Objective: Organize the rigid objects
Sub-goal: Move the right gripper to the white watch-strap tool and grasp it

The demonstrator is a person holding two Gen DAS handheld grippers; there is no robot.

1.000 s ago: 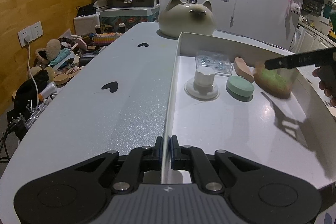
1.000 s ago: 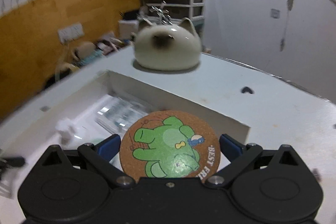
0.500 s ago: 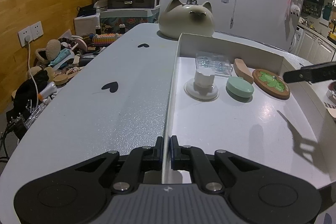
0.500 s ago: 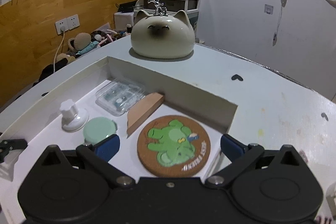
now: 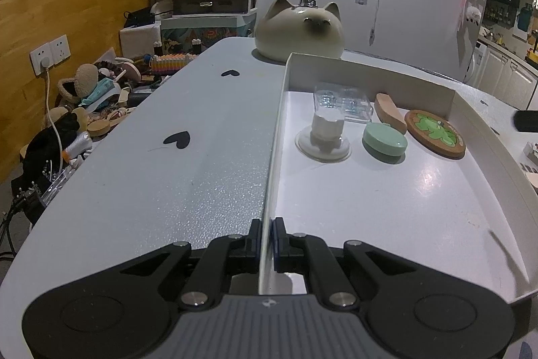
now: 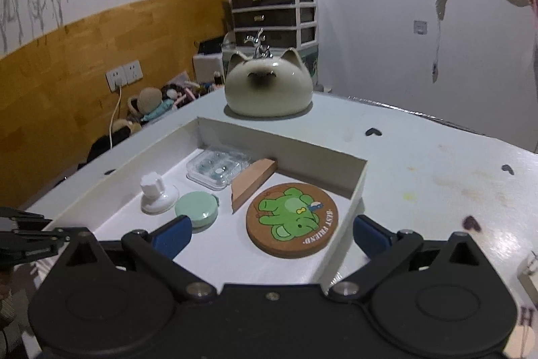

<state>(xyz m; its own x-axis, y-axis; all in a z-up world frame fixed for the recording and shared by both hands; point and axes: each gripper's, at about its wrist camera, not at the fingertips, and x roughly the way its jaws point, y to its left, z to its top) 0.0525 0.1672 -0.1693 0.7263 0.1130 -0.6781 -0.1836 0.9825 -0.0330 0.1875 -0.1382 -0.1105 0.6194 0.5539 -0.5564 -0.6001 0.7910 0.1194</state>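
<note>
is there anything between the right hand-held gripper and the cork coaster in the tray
Nothing visible. The open right hand-held gripper sits just behind the cork coaster, with only bare white tray floor between them. The mint round case and wooden wedge lie off to the left.

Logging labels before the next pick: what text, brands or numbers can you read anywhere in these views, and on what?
".BEST FRIEND." - curved along the rim of the round cork coaster with the green elephant, lying in the white tray.
"H" - a single letter on a pale item at the right edge of the right wrist view; the rest is cut off.
Clear plastic case: no readable print.
</note>
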